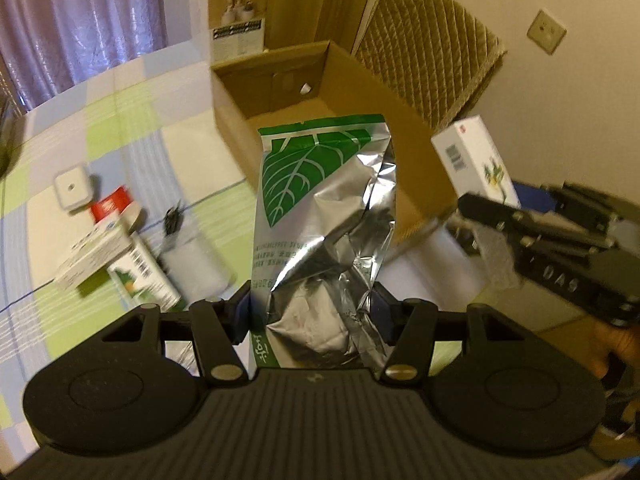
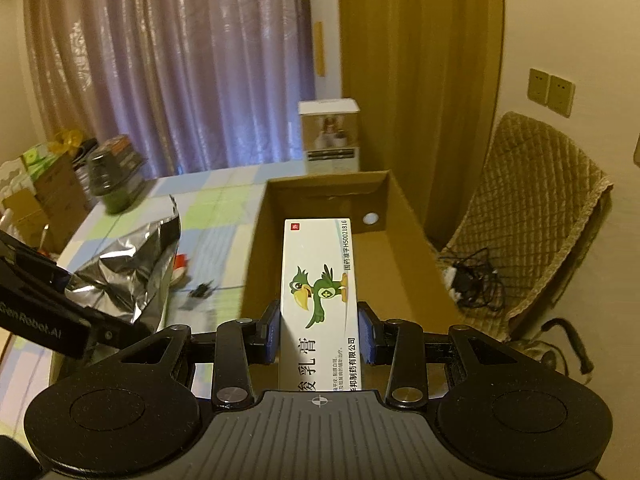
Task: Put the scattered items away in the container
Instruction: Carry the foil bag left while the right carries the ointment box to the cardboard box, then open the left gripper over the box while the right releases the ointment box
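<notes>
A foil bag (image 1: 320, 216) is gripped by the L tongs (image 1: 312, 312), held upright before the carton (image 1: 420, 152). A white box (image 2: 320, 296) is clamped in the R tongs (image 2: 319, 330) over the carton's open top. Other items are left on the desk (image 1: 60, 152).

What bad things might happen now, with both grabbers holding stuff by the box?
The left gripper pinches the crinkly foil bag only at its bottom end, so it might flop or slip out short of the cardboard box. The right gripper carries the white medicine box close by, so both could bump at the opening. Small items on the table might get knocked.
</notes>
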Motion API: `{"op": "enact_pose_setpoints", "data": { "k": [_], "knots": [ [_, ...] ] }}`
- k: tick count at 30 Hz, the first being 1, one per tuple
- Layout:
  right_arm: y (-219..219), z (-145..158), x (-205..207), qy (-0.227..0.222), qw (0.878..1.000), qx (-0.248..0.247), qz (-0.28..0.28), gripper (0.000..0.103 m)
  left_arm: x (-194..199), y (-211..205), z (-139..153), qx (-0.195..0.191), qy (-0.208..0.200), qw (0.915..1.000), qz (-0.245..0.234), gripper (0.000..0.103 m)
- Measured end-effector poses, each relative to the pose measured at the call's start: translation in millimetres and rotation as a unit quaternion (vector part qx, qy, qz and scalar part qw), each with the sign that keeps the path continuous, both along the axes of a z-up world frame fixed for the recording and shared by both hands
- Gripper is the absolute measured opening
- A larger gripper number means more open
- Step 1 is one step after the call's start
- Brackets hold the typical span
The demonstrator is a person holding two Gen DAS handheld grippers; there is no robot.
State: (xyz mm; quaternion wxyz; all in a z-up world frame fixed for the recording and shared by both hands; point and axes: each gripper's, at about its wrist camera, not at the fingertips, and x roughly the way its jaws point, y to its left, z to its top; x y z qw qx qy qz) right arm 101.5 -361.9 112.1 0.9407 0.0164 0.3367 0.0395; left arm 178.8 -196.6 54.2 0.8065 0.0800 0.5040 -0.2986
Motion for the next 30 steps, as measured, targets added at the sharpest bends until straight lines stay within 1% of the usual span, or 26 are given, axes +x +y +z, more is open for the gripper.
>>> {"op": "enact_pose_setpoints", "data": {
  "k": [3,6,14,18,25,30],
  "knots": [
    [-17,-3,14,0.002,1.0,-0.001,-0.007,0.041,15,-21,-1,-0.013,0.004,0.9999,0.01,0.054],
    [-32,-9,29,0.01,1.0,-0.003,-0.011,0.041,31,-38,-4,-0.035,0.015,0.999,0.024,0.054],
    [-57,-26,66,0.028,0.999,-0.008,-0.02,0.041,71,-68,-24,-0.085,0.053,0.9925,0.07,0.054],
    [-62,-35,82,0.035,0.999,-0.004,-0.024,0.041,85,-76,-38,-0.089,0.062,0.9899,0.091,0.054],
    [-65,-50,100,0.045,0.999,-0.002,-0.024,0.041,100,-77,-55,-0.104,0.075,0.9838,0.125,0.054],
    [-68,-56,111,0.05,0.998,0.0,-0.025,0.041,108,-80,-64,-0.111,0.073,0.9809,0.141,0.054]
  ]
}}
